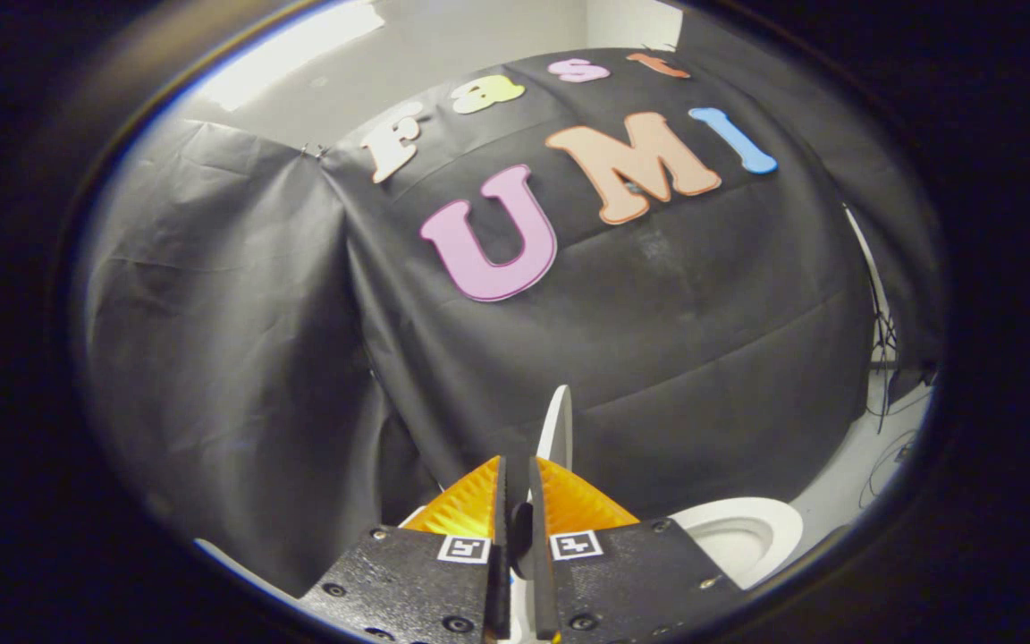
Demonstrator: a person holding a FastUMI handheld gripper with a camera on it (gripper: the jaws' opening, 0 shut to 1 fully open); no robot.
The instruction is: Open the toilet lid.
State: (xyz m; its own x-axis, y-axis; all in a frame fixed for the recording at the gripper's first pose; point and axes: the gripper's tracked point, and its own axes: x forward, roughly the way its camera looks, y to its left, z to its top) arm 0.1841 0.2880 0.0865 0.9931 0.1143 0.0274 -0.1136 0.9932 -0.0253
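Lid [558, 427] edge-on between my fingers: that is the whole matter here. My hand-held gripper [518, 501] has its two orange fingers [470, 505] drawn in close, with only a narrow slot left between them, and the thin white toilet lid runs up through that slot and rises past the fingertips. I judge both fingers are pressing on its rim, though the contact itself is hidden where the pads meet it.

The lid stands nearly upright, its long axis running straight up and away from me, tilted a little toward the black cloth wall [703, 358] beyond. It looks like smooth, glossy white plastic, thin at the edge and rounded at the top.

The toilet bowl [752, 528] sits below and to the right of my fingers, its white rim and hollow uncovered. So the lid is already well off the bowl, and I take the job to be close to finished. What remains, I think, is to tip it the last way back toward the wall and let go.
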